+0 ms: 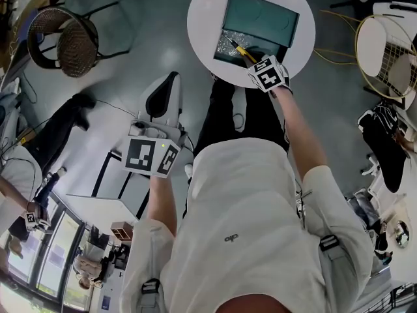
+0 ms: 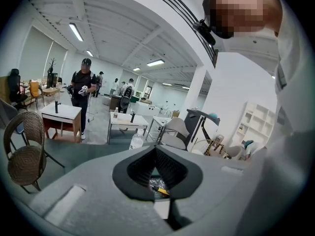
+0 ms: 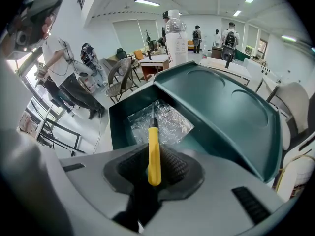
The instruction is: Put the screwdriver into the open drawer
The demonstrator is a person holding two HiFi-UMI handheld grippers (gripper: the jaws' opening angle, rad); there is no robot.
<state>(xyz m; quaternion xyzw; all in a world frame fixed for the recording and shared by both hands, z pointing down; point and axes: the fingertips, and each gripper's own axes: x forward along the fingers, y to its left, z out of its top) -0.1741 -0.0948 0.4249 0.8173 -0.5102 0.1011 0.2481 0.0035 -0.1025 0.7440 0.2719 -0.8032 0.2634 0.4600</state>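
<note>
A dark green drawer box [image 1: 262, 17] stands on a round white table [image 1: 202, 25], and its drawer [image 1: 281, 49] is pulled open toward me. My right gripper [image 1: 253, 61] is shut on the yellow-handled screwdriver [image 1: 238, 49]. In the right gripper view the handle [image 3: 154, 154] sits between the jaws, with the metal tip over crumpled clear plastic [image 3: 170, 124] lying in the drawer [image 3: 120, 127]. My left gripper [image 1: 168, 87] hangs low, away from the table, with its jaws together and nothing held. Its own view looks toward the distant table past the closed left gripper [image 2: 156, 151].
A clear water bottle [image 3: 175, 31] stands behind the box on the table. A wicker chair [image 1: 68, 41] sits at the left and a wire-frame chair [image 1: 384, 47] at the right. Other people [image 2: 81, 95] and desks are farther off in the room.
</note>
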